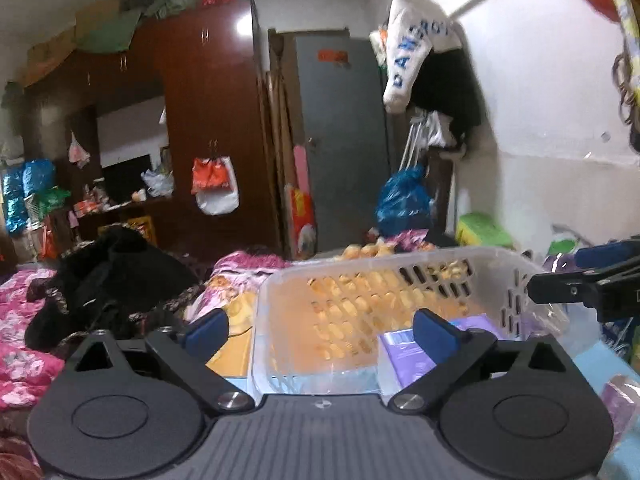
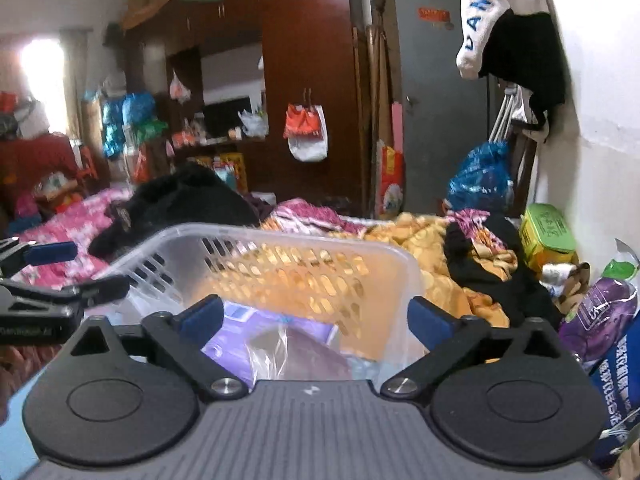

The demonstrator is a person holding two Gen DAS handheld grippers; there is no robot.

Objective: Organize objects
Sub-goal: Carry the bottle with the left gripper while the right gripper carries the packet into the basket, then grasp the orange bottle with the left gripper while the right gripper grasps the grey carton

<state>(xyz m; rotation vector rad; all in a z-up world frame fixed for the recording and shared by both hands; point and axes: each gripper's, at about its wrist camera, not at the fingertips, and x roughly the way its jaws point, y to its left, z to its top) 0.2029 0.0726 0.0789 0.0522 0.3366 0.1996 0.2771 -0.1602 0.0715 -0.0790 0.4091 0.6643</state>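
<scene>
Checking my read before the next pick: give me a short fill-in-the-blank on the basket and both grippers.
1. The left gripper and right gripper both have their jaws ____.
2. The slotted clear plastic basket sits on a blanket coloured ____.
3. The packet lying inside the basket is coloured ____.
4. The white garment hanging on the wall bears lettering coloured ____.

Missing words: open; orange; purple; blue

Left gripper [image 1: 322,330] and right gripper [image 2: 316,320] level, jaws spread wide.
</scene>
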